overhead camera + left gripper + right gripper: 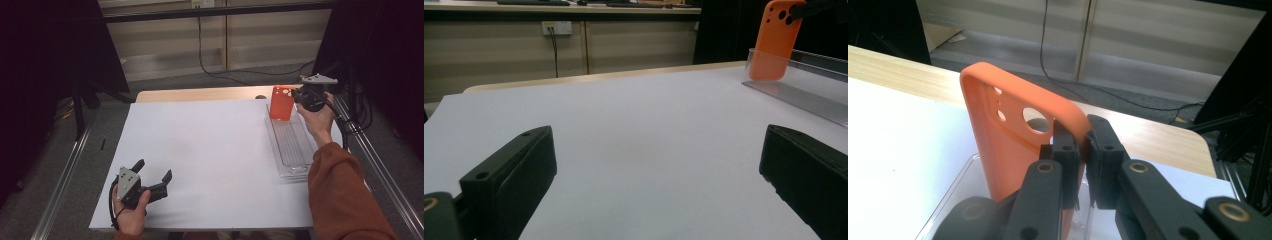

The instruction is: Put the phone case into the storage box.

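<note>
L gripper [154,176] low, jaws wide; R gripper [296,96] raised, jaws clamped.

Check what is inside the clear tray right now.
The lower end of the orange phone case stands in the clear tray, held upright by the right tool. The remaining tray floor looks bare; the case hides the spot directly behind it.

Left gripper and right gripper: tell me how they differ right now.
The left gripper has its jaws wide apart with nothing between them; the right gripper is shut on the edge of the orange phone case. The left gripper sits low at the near side of the table; the right gripper is at the far end, above the clear tray. Both are black and hand-held.
</note>
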A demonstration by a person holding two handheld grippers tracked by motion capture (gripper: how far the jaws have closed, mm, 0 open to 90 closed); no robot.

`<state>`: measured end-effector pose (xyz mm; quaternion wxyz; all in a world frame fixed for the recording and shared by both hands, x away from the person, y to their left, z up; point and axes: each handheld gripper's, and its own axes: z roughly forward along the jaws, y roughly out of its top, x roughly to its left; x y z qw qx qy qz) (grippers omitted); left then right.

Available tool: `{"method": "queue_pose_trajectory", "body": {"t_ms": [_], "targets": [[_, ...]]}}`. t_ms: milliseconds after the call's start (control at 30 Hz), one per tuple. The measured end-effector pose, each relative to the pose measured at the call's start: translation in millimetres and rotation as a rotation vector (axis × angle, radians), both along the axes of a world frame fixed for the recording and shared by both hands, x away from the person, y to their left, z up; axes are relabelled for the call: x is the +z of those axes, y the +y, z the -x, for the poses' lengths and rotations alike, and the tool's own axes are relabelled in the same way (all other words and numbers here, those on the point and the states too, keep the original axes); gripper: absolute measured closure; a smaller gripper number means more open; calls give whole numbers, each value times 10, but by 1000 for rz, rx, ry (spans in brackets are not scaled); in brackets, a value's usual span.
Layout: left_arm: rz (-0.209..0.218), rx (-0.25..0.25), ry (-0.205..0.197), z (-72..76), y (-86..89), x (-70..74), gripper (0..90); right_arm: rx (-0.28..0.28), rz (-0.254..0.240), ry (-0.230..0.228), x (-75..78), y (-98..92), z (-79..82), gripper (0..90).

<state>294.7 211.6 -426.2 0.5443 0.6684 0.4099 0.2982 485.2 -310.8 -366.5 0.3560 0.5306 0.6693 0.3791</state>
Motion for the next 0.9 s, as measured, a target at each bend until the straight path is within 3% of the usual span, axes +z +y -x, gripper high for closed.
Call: {"method": "queue_pose_trajectory", "body": {"t_ms": [267,600,900], "targets": [[-2,-5,-1,1,-4,0,18,-1,6,-1,-30,12,-24,840],[-7,-10,0,-10,-23,1,19,57,-1,73,30,-76,-6,835],[-11,-13,3,-24,-23,-5,18,67,71,100,79,-23,-85,837]]}}
